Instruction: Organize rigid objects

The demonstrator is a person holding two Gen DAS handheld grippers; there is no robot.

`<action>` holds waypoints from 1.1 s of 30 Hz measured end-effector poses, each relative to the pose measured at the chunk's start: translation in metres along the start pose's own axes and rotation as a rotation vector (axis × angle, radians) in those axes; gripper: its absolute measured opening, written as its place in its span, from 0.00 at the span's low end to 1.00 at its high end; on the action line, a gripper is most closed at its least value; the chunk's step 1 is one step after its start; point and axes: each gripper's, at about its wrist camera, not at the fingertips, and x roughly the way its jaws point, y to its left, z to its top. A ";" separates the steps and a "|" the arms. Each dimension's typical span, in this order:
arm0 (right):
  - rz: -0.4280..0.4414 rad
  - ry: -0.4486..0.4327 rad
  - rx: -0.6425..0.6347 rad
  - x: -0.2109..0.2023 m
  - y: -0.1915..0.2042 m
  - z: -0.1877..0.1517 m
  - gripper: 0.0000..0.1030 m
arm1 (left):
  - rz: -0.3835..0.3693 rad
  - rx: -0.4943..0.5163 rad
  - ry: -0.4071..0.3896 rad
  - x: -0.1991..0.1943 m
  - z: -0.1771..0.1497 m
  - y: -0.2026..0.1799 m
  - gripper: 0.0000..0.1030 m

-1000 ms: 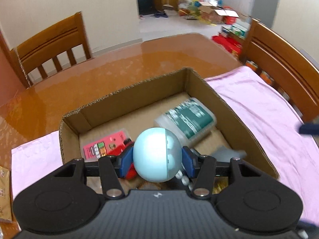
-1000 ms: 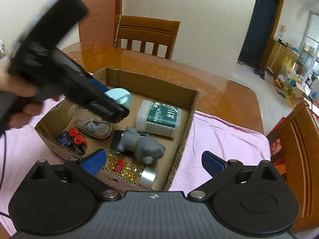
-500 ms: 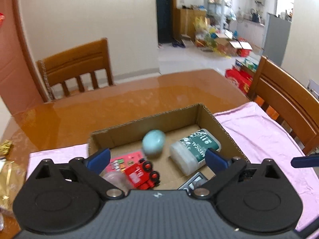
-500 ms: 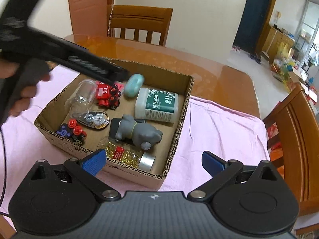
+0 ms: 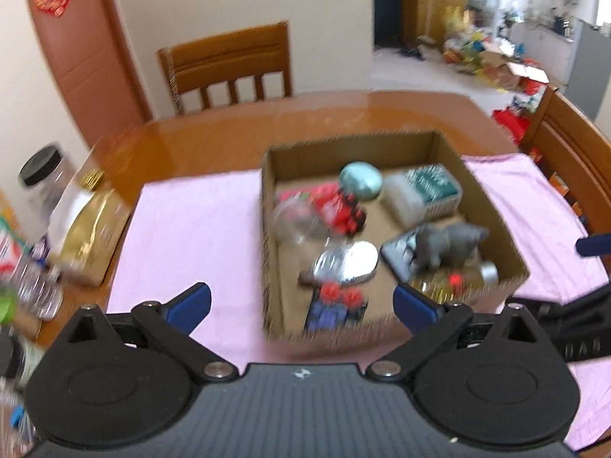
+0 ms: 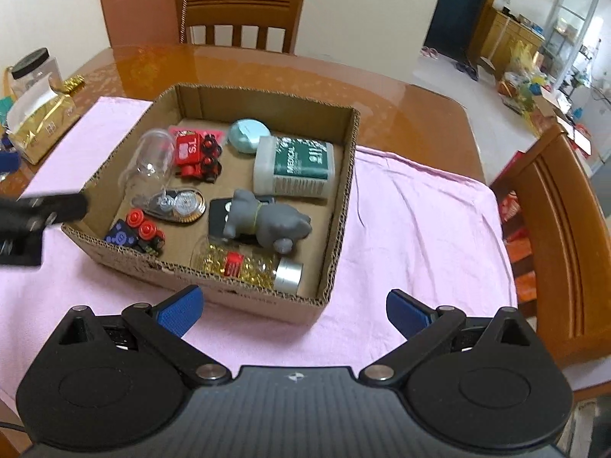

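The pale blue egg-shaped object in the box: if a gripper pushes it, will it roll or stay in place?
The pale blue egg looks smooth and rounded, so it would probably roll when pushed. It lies against the green-labelled medical container near the back wall of the cardboard box, which may stop it. Its curved surface might slip between the jaws.

The white bottle (image 6: 293, 170) at frame centre carries a green label reading "MEDICAL" (smaller print illegible); the red toy train (image 6: 198, 156) shows "1S".
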 end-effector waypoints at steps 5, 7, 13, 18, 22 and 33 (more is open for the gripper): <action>-0.025 0.013 0.033 -0.014 0.003 -0.002 1.00 | 0.001 -0.042 0.045 -0.014 -0.016 0.000 0.98; -0.025 0.014 0.049 -0.019 0.004 -0.003 1.00 | -0.008 -0.059 0.061 -0.018 -0.018 0.000 0.98; -0.026 0.002 0.079 -0.031 0.004 -0.005 1.00 | -0.018 -0.082 0.056 -0.028 -0.017 0.000 0.98; -0.015 -0.015 0.102 -0.038 0.004 -0.005 1.00 | -0.011 -0.085 0.048 -0.033 -0.015 -0.001 0.98; -0.015 -0.023 0.111 -0.040 0.004 -0.004 1.00 | -0.004 -0.087 0.045 -0.034 -0.014 0.000 0.98; -0.005 -0.033 0.112 -0.042 0.008 -0.001 1.00 | -0.002 -0.080 0.053 -0.032 -0.012 0.001 0.98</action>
